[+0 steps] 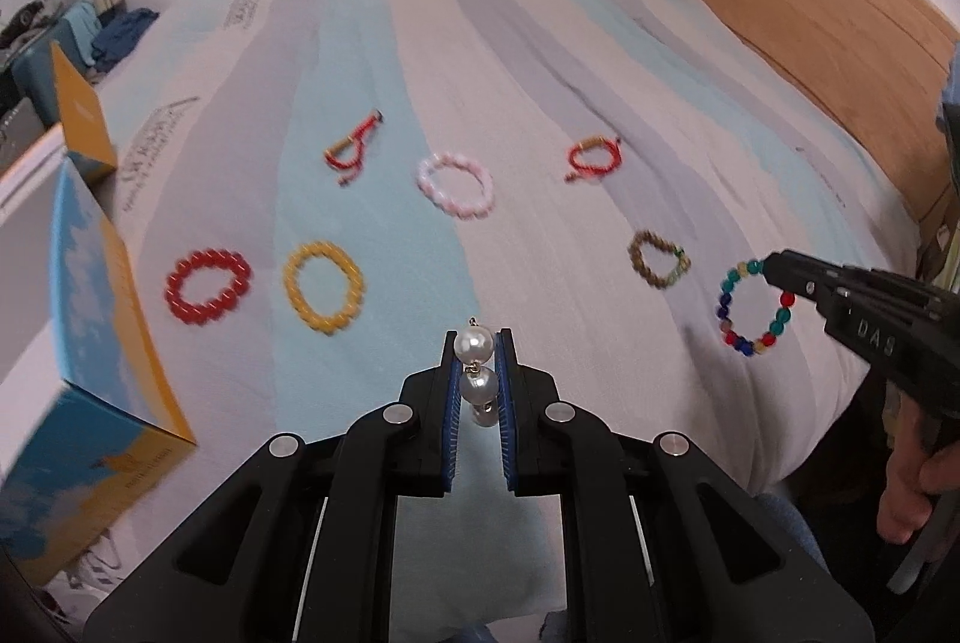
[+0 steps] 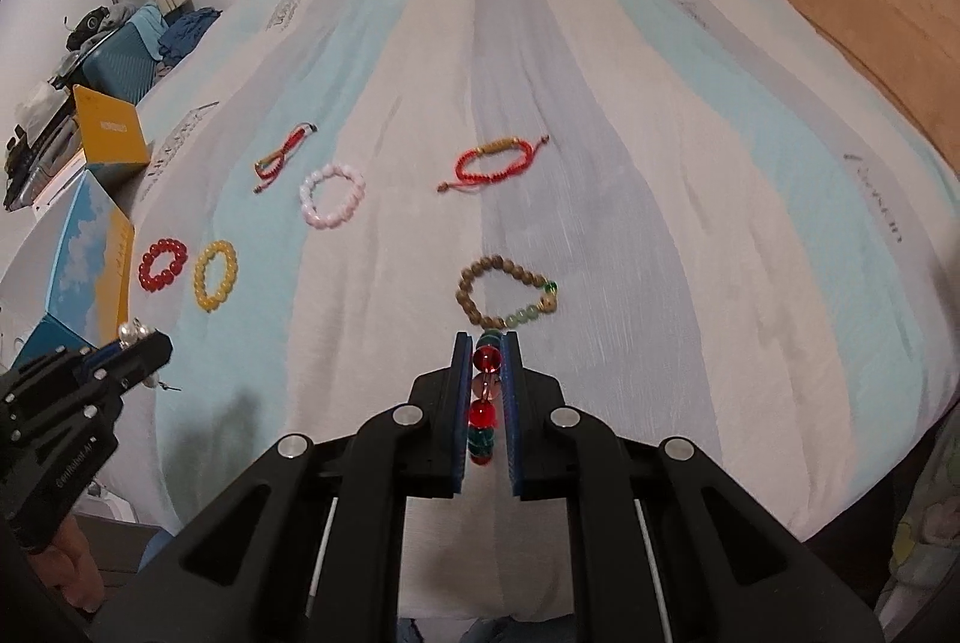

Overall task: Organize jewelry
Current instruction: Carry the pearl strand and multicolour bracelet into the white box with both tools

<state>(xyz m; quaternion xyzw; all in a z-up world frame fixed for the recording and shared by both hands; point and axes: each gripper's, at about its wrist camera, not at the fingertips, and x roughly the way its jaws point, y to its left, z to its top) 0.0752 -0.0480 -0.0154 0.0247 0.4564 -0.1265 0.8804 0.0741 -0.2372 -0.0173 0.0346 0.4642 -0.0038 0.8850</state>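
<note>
Nearest to us, the left tongs [image 1: 477, 361] are closed on a short strand of large white pearls [image 1: 477, 373], its long axis running straight along the fingers, held above the near edge of the striped blue, white and grey bedspread [image 1: 540, 72]. To the right, the right tongs [image 2: 487, 379] are clamped on a bracelet of mixed red, teal and blue glass beads [image 1: 757, 310], which hangs as an open loop from their tips. The yellow and sky-blue cardboard box [image 1: 90, 343] stands at the bed's left edge, just left of the left tongs, so we judge the left hand nearer to it if that is where the jewelry goes. Farther off lie the brown wooden bead bracelet [image 2: 507, 298], the yellow bead bracelet [image 1: 324, 293] and the red bead bracelet [image 1: 208, 284], all apart from one another.
</note>
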